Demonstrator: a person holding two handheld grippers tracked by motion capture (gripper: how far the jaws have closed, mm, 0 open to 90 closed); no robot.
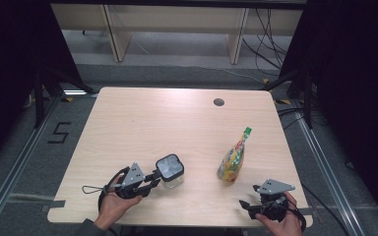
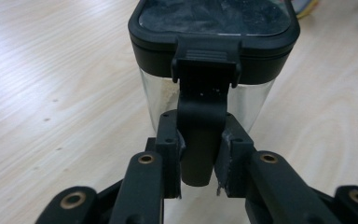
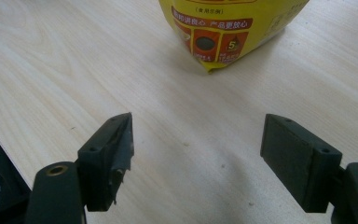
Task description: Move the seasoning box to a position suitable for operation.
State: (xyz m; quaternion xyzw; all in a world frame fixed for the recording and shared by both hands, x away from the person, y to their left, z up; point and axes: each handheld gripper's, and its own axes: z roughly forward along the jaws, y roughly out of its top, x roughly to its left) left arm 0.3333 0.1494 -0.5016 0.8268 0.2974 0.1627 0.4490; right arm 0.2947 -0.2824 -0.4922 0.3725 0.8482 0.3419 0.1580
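With the left tongs [image 2: 199, 161] clenched on the latch tab [image 2: 200, 135] of the clear container [image 1: 170, 170], left of the yellow pouch [image 1: 232, 160], pull gently; the right tongs [image 3: 198, 156] wait released near the pouch.

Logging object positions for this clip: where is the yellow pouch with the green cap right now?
In the high view the yellow pouch with the green cap lies on the wooden table, right of centre, just ahead of the right gripper, right of the black-lidded clear container.
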